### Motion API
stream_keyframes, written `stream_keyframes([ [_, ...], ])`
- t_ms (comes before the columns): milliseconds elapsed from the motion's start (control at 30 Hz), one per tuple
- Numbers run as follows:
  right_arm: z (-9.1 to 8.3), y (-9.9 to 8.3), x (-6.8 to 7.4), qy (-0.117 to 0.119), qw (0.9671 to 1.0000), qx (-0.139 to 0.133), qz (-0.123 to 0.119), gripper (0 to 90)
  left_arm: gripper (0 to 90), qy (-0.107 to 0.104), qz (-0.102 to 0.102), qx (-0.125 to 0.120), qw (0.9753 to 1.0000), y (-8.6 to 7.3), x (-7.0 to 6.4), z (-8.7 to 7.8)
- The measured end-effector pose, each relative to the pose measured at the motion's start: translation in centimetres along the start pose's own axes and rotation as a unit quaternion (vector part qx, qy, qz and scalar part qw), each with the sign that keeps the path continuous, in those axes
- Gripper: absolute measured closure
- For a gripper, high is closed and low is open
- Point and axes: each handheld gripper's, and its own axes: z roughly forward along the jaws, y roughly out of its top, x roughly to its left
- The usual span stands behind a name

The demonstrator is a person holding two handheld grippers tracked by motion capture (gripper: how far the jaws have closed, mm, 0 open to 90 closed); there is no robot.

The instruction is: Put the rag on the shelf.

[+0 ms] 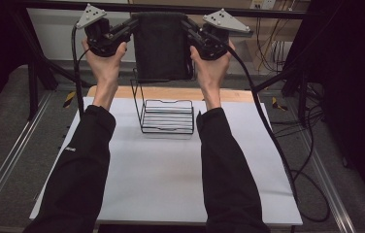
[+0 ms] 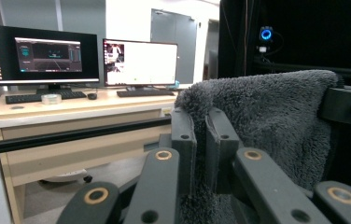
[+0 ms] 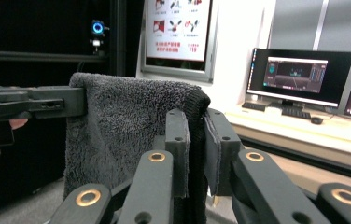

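While clamped on the dark towel (image 1: 160,46) top corners, both tongs high above wire rack (image 1: 167,116).

Plenty of bare white table (image 1: 171,179) in front of me to move around in. Only obstacle down there is the black wire rack (image 1: 166,115) at the far middle, sitting right under the dark towel (image 1: 160,46) I'm holding up.

Fluffy dark cloth towel (image 1: 160,46); thin black wire rack (image 1: 167,116).
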Motion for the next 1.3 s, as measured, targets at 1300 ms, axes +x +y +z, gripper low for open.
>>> stream_keyframes([
  [1300,-3.5,-4.8,1.3,0.039,0.9976,0.051,-0.028,81.3,83.0,-0.043,0.018,0.033,0.9984,-5.5,-1.4,-3.9],
])
